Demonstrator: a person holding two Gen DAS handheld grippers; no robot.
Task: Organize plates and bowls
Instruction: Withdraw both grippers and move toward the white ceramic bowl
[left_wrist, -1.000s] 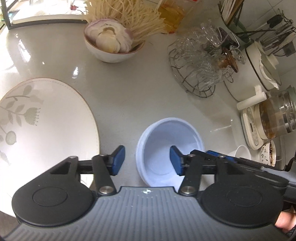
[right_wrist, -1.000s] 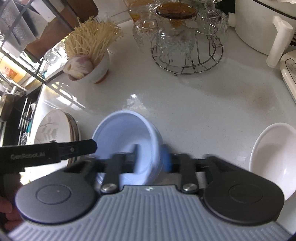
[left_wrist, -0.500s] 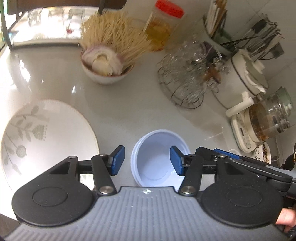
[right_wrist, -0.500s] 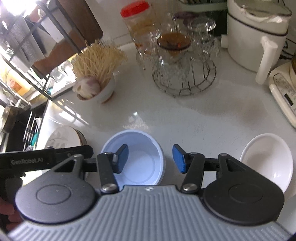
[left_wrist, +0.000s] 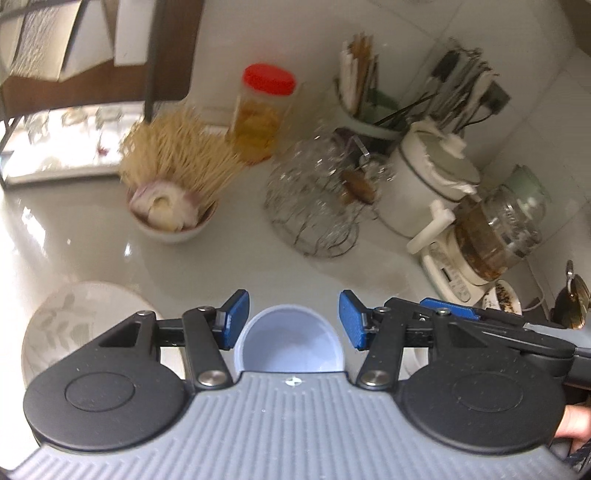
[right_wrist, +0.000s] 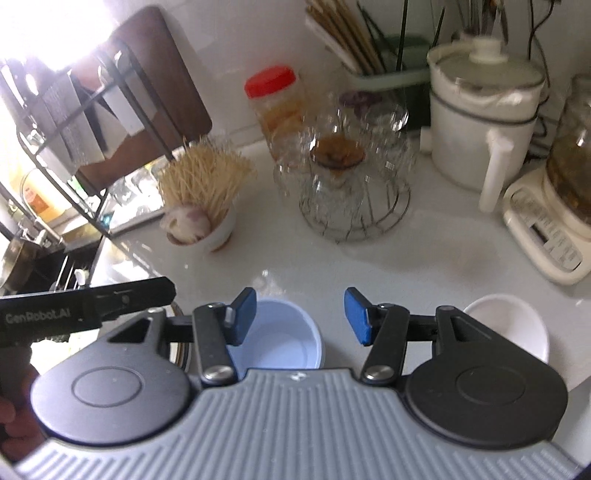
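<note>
Between pickups: both hand-held grippers, left (left_wrist: 293, 319) and right (right_wrist: 300, 315), open and empty above the table (right_wrist: 424, 254), pale blue bowl (right_wrist: 275, 339) at six o'clock, white bowl (right_wrist: 517, 325) at four, likely next for stacking.

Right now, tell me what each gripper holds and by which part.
Nothing is held. The left gripper and right gripper are both open above the blue bowl, which sits free on the counter.
</note>
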